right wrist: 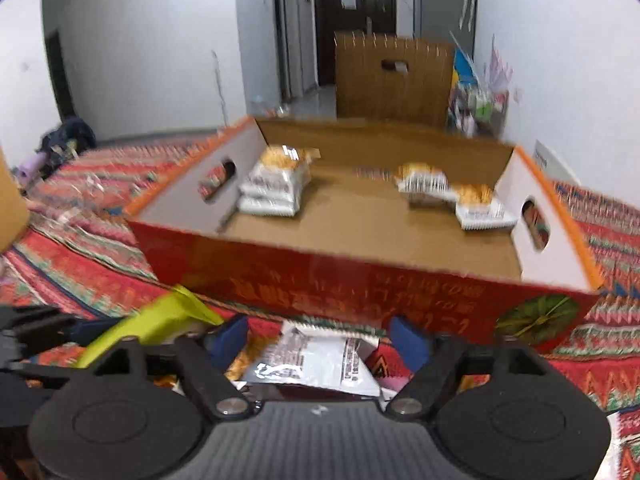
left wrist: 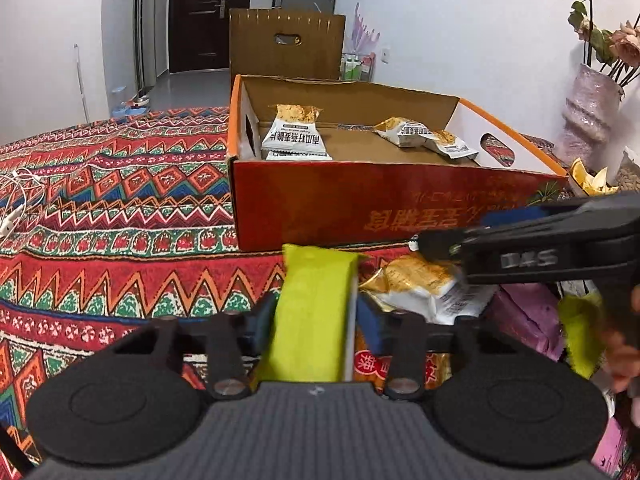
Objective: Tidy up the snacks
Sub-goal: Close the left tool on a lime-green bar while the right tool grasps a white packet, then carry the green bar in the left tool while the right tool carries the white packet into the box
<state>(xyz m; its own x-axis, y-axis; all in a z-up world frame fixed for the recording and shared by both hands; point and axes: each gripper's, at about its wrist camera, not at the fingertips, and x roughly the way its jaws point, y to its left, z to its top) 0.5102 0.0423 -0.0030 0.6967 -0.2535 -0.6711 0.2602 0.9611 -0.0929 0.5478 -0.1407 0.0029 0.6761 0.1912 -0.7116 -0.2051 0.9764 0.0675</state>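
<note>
Left gripper (left wrist: pixel 314 316) pinches yellow-green snack pack (left wrist: pixel 310 320), lifted for boxing | right gripper (right wrist: pixel 320 340) half-open straddling white-and-silver snack packet (right wrist: pixel 316 364), grip unclear | red cardboard box (left wrist: pixel 360 196) just ahead holds oat-crisp packets (left wrist: pixel 292 136)

An open red cardboard box (left wrist: pixel 360 200) sits on the patterned woven cloth (left wrist: pixel 120 200) covering the surface. Inside it, stacked white snack packets (left wrist: pixel 294 138) lie at the far left and two more white packets (left wrist: pixel 424 136) at the far right. Near the box's front wall lies a pile of loose snack packets (left wrist: pixel 432 288). A tall brown cardboard panel (left wrist: pixel 286 44) stands behind the box, and a ribbed pink vase (left wrist: pixel 588 108) to its right.
</note>
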